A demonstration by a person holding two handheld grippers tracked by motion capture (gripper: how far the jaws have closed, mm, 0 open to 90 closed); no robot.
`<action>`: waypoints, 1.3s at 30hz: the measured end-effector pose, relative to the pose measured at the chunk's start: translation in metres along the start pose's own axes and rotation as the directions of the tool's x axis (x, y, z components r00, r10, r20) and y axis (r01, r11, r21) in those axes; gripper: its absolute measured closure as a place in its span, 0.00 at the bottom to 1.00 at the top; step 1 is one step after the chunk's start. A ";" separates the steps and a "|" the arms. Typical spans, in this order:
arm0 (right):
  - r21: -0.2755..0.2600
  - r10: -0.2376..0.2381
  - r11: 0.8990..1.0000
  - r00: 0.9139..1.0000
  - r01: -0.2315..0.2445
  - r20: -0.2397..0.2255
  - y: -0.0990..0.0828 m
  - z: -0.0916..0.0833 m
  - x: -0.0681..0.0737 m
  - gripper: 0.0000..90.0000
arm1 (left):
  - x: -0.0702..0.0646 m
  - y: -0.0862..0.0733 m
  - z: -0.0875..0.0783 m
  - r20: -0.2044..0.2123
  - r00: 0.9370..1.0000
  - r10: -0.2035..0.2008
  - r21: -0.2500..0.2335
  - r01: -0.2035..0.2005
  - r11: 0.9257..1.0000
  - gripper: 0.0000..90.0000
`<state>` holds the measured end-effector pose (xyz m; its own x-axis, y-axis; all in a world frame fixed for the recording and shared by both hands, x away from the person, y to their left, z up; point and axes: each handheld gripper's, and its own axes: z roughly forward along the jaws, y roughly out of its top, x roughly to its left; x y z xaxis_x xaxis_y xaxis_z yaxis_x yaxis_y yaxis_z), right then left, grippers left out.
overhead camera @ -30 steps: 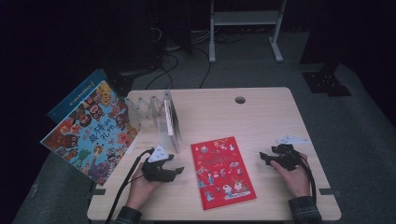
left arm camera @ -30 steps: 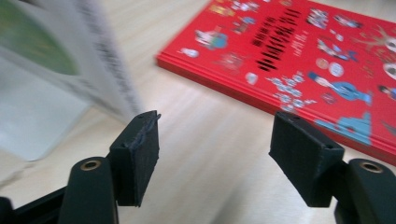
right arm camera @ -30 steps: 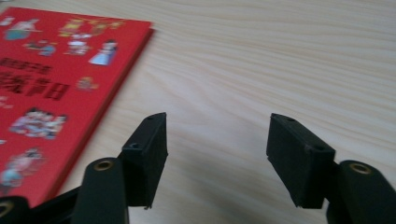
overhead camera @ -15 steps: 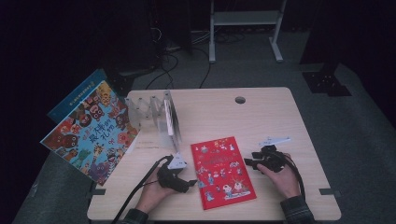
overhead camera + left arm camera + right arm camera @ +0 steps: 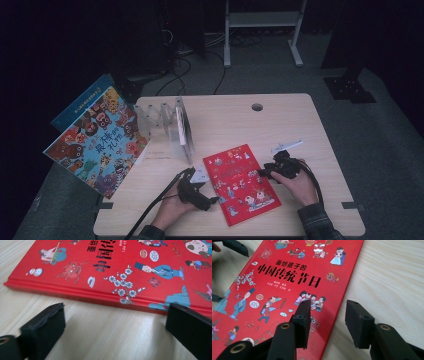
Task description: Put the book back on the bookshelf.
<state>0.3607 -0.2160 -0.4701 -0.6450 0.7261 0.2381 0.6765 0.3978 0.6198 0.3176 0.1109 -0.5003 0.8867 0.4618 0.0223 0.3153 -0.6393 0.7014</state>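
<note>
A red picture book [image 5: 240, 182] with Chinese title lettering lies flat on the wooden table [image 5: 300, 125], near the front edge. My left gripper [image 5: 211, 200] sits at the book's left edge, low on the table. In the left gripper view its jaws stand wide open, and the red book [image 5: 100, 265] has its spine just beyond them. My right gripper [image 5: 264, 173] is at the book's right edge. In the right gripper view it [image 5: 329, 320] is open and straddles the edge of the book [image 5: 287, 277], one jaw over the cover and one over bare wood.
A large colourful picture book [image 5: 97, 142] overhangs the table's left edge, with a blue book [image 5: 82, 100] behind it. A clear rack [image 5: 172, 122] stands upright at the left of the table. A cable hole [image 5: 257, 107] lies at the back. A white frame [image 5: 260, 20] stands on the floor beyond.
Both grippers have closed in on the red book: the left moved right and toward the front edge, the right moved left onto the book's right edge.
</note>
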 end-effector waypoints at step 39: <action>0.345 0.156 0.930 0.986 -0.124 -0.065 0.045 0.023 -0.013 0.71 | 0.007 0.000 0.000 0.006 1.000 0.005 0.002 -0.005 1.000 0.00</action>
<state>0.4081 -0.1944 -0.4626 -0.5534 0.7413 0.3797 0.8322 0.4734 0.2886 0.3236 0.1142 -0.5002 0.8902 0.4549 0.0220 0.3114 -0.6432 0.6995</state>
